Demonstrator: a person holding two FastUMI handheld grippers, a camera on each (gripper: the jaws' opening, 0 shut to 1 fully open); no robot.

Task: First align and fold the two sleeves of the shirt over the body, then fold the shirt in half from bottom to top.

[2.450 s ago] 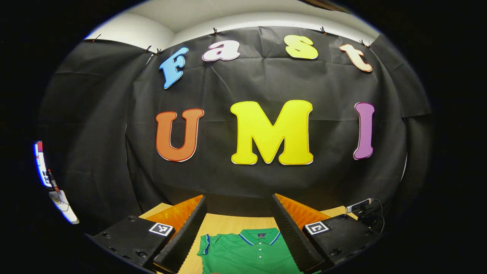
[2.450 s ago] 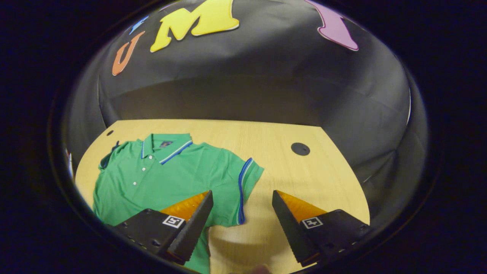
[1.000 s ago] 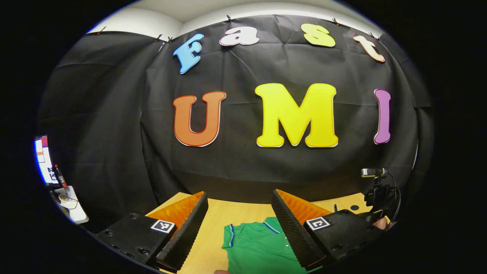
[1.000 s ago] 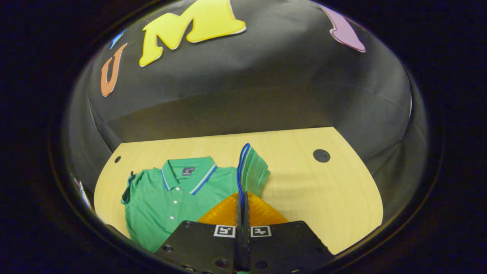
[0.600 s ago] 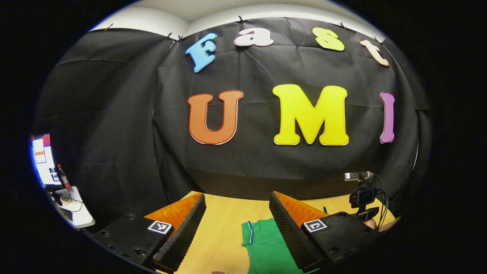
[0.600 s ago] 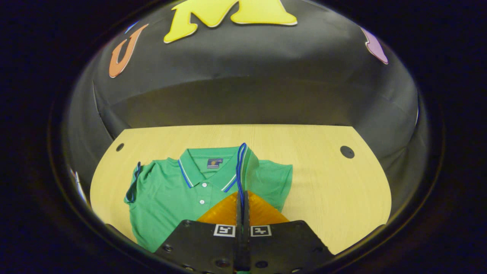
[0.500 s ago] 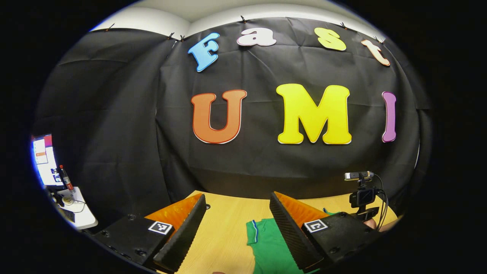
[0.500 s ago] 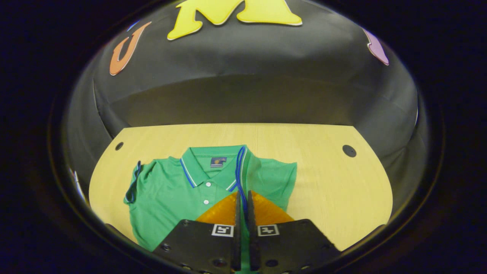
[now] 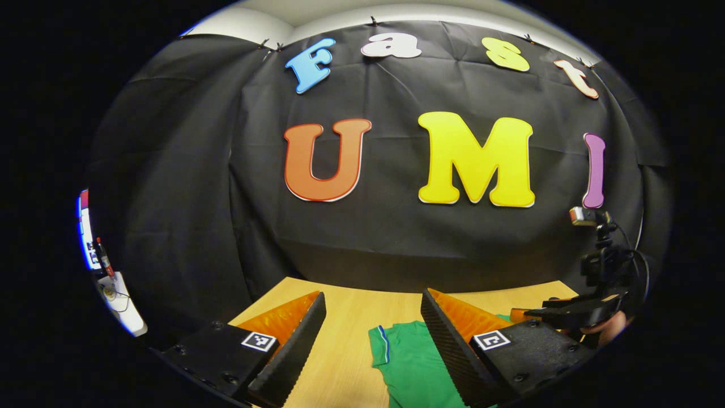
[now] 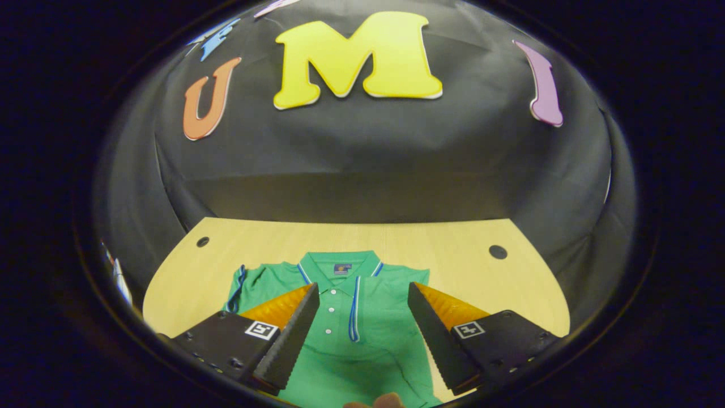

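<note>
A green polo shirt (image 10: 362,334) with blue-and-white trim lies flat on the wooden table (image 10: 464,272), collar toward the wall. One sleeve is folded over the chest; its striped cuff (image 10: 354,309) lies beside the button placket. The other sleeve (image 10: 241,286) still sticks out sideways. My right gripper (image 10: 361,323) hovers open over the chest, holding nothing. In the left gripper view, the unfolded sleeve (image 9: 391,345) lies between the fingers of my open left gripper (image 9: 368,334), which hangs above it. The right gripper (image 9: 572,311) and its hand show at the far right there.
Two round black cable holes (image 10: 498,251) mark the table's back corners. The black cloth wall stands close behind the table. A side stand with a screen and small items (image 9: 107,277) is off to the left.
My right gripper carried the sleeve over the chest, opened, let it go and pulled up and back. My left gripper drifted left so the other sleeve lies between its fingers.
</note>
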